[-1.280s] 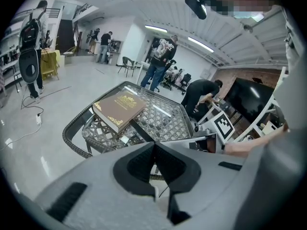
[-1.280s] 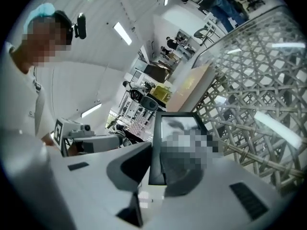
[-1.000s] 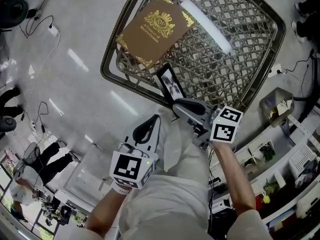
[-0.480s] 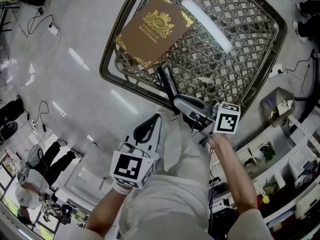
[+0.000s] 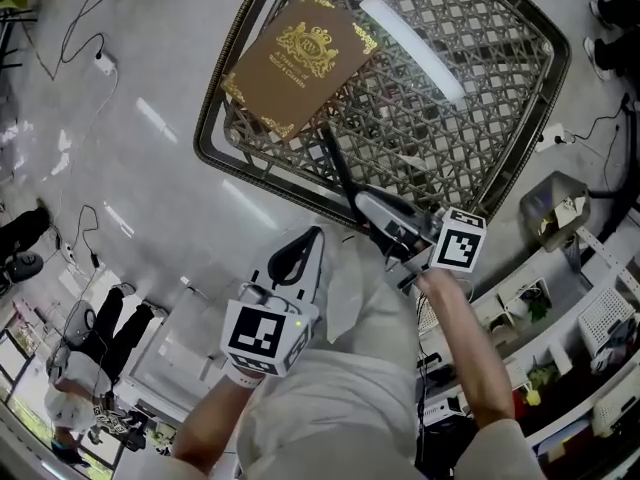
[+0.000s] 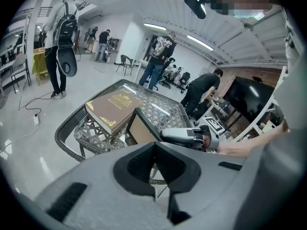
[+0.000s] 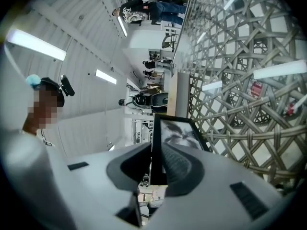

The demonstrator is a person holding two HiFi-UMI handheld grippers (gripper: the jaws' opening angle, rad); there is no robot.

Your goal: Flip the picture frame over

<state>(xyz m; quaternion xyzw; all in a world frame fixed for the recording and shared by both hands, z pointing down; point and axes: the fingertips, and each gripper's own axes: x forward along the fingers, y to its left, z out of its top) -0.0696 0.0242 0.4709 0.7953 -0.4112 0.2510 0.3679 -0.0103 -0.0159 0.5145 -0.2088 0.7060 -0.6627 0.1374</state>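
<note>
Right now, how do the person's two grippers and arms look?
Both grippers are light grey with black pads inside the jaws. The left gripper carries a white cube with black square markers, and so does the right gripper. The forearms are unsleeved.

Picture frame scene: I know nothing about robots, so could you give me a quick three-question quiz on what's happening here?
1. True or false: the right gripper is clamped on the picture frame.
2. How does the picture frame stand? A: flat, face up. B: tipped up on its edge. C: down on the floor.
3. What brown thing lies on the wicker table?

Key: 1 true; 2 B; 3 a book.
</note>
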